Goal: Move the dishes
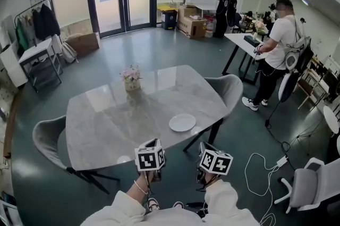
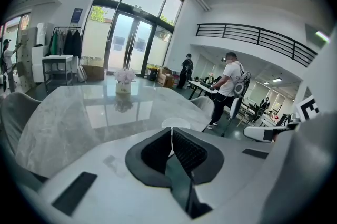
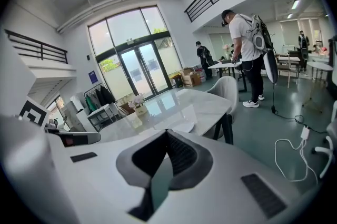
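There's 1 white plate [image 1: 182, 123] on the grey marble table [image 1: 117, 124], close to its near right edge and well apart from the small pot of pink flowers [image 1: 132, 79] toward the far side. The person holds both tools back off the table's near edge, side by side. The left gripper [image 2: 171, 139] has its jaws pressed together with nothing between them, and the right gripper [image 3: 167, 138] is closed and empty too. A left chair [image 1: 47, 137] and a right chair [image 1: 229, 89] flank the table
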A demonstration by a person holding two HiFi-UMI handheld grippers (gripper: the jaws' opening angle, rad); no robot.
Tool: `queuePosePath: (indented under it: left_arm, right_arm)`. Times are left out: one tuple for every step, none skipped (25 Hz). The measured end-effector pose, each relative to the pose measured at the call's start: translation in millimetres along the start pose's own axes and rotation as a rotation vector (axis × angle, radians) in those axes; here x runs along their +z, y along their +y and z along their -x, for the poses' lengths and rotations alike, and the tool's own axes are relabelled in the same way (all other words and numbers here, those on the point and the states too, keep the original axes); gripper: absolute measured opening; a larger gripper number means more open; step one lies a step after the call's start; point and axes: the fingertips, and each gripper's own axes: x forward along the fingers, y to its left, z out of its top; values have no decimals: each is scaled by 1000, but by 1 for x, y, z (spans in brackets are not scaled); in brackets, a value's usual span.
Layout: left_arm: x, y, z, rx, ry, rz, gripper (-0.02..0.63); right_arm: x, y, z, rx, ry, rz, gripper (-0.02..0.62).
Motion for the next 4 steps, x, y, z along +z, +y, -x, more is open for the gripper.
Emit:
queuePosePath:
  left_arm:
    - [0,0,0,-1,1,-1,12]
    - [-1,0,0,-2,2,-1,12]
    - [-1,1,0,-2,3,-1,12]
    - [-2,1,1,-3,4,-1,12]
  right_arm:
    - [0,0,0,0,-1,0,57]
    - [0,0,1,-1,-2,2,57]
    - [1,1,2,-3,-3,3,57]
    - [2,1,2,-5,-3,5,57]
